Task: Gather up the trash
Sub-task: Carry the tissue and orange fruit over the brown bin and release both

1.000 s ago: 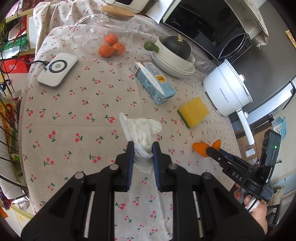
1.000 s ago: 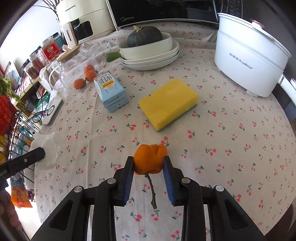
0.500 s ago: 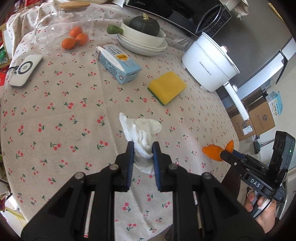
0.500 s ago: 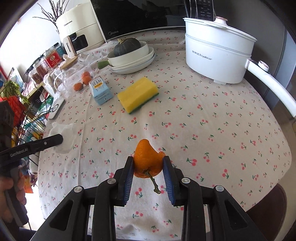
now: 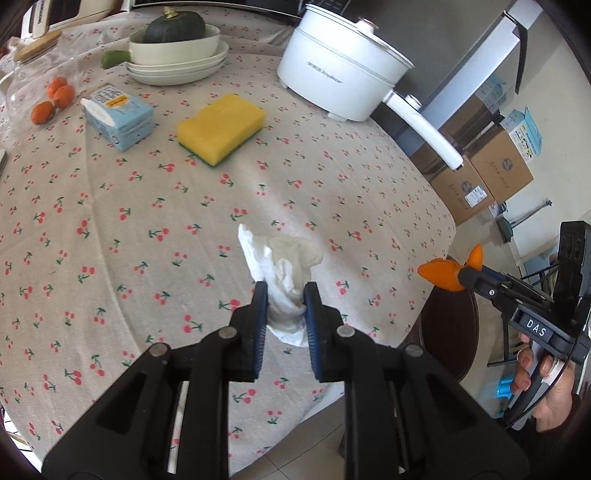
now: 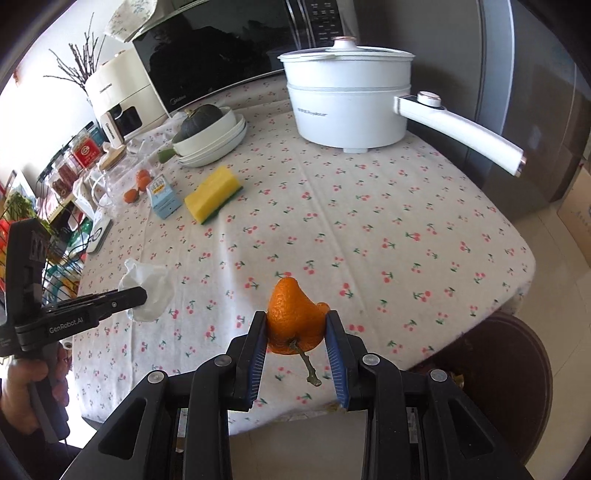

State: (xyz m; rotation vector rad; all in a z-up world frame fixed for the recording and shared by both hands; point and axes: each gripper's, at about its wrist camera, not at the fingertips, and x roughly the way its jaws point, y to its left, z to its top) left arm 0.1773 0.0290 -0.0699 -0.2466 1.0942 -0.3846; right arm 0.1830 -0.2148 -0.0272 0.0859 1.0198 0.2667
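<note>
Orange peel (image 6: 294,318) (pinched), tissue (image 5: 283,280) likewise

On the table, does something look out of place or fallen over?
The blue carton lies on its side beside the yellow sponge on the tablecloth. Nothing looks spilled. The tissue and the orange peel are already held in the tongs.

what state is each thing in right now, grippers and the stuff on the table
left gripper: shut on the crumpled tissue, lifted off the table
right gripper: shut on the orange peel, stem hanging down
white pot: lid on, upright
yellow sponge: lying flat
blue carton: lying on its side
squash: sitting in the stacked bowls
</note>
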